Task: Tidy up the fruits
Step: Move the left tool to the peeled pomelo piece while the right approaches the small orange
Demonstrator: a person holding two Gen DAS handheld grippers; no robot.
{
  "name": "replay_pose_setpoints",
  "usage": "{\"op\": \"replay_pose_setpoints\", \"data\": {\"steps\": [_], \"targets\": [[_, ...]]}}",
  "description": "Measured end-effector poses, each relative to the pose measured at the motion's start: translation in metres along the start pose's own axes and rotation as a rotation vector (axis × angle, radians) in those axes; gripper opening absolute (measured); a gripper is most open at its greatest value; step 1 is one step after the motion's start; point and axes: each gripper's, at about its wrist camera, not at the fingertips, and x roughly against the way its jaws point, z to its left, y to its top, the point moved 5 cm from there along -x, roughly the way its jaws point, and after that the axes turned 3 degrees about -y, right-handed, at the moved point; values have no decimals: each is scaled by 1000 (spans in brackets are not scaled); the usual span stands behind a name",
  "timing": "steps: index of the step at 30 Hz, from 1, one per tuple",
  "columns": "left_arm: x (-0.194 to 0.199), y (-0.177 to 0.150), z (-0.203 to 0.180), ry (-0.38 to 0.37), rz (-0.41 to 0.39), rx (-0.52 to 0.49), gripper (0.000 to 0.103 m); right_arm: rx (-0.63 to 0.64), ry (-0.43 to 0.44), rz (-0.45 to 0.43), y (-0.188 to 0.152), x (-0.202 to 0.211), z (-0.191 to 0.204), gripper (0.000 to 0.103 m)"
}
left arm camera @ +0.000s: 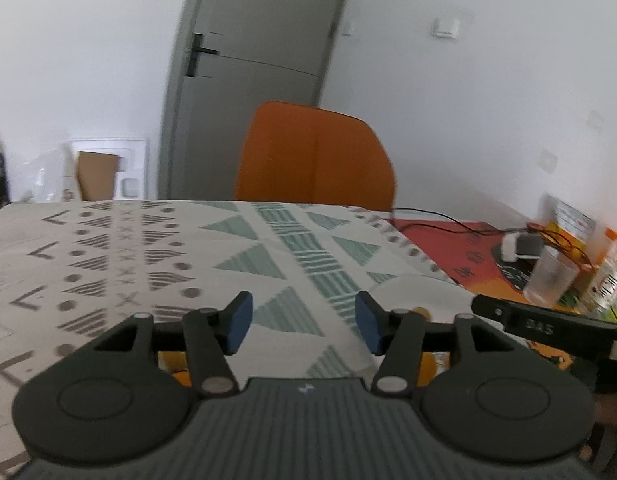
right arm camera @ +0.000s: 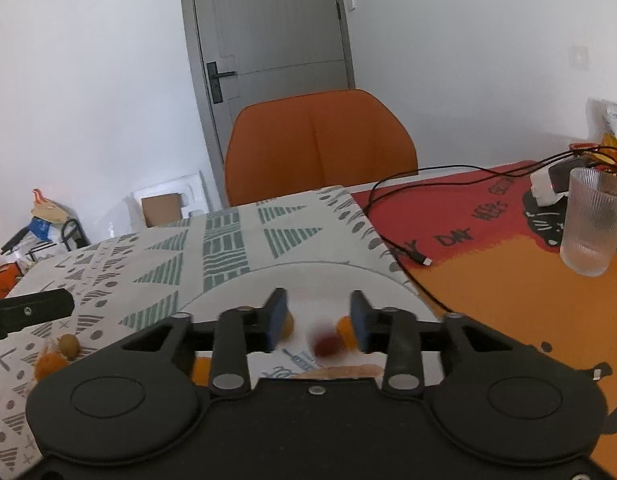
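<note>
Two views, and I take my left wrist first. My left gripper [left arm camera: 304, 322] hangs with its blue pads apart and nothing between them, only the patterned tablecloth [left arm camera: 120, 248] showing in the gap. The white plate [left arm camera: 420, 292] sits just right of that gap, partly hidden behind my right-hand finger. Orange fruit [left arm camera: 176, 364] peeks out under the linkage left of the plate, too hidden to count. Beyond the plate, across the table, stands the orange chair [left arm camera: 314, 152], and the tip of my other gripper pokes in right of the plate.

From my right wrist, my right gripper [right arm camera: 317, 320] is also spread, pads touching nothing. It hovers directly over the plate [right arm camera: 236, 292], and a dark red fruit [right arm camera: 326, 344], blurred, lies on the plate below the gap. Small orange fruits [right arm camera: 344, 330] rest on the plate on either side of it, near my pads. Left of the plate, on the cloth, a brownish round fruit [right arm camera: 70, 346] and another orange one [right arm camera: 48, 362] wait loose. A ribbed glass [right arm camera: 592, 224] stands well right of the plate on the red-and-orange mat.

I judge that the red fruit is freshly set down, so this is the release step. Next I need to reach for the loose fruit left of the plate, closing gently since these look soft.
</note>
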Motion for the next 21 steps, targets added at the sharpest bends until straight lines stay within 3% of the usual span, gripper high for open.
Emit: {"op": "replay_pose_setpoints", "data": {"steps": [2,6,8,21], "targets": [[7,0,8,25,-7,14,58,9,13,-2,-4,5,6,60],[19,1,23,78,-20,46,80,24,50,12,-13,14,19,67],[29,1,30,106,-49,52,83,28,62,12,-15,18,25,69],[77,-5,70,189,-89,105,84,62,146,15,-19,35,72,70]]}}
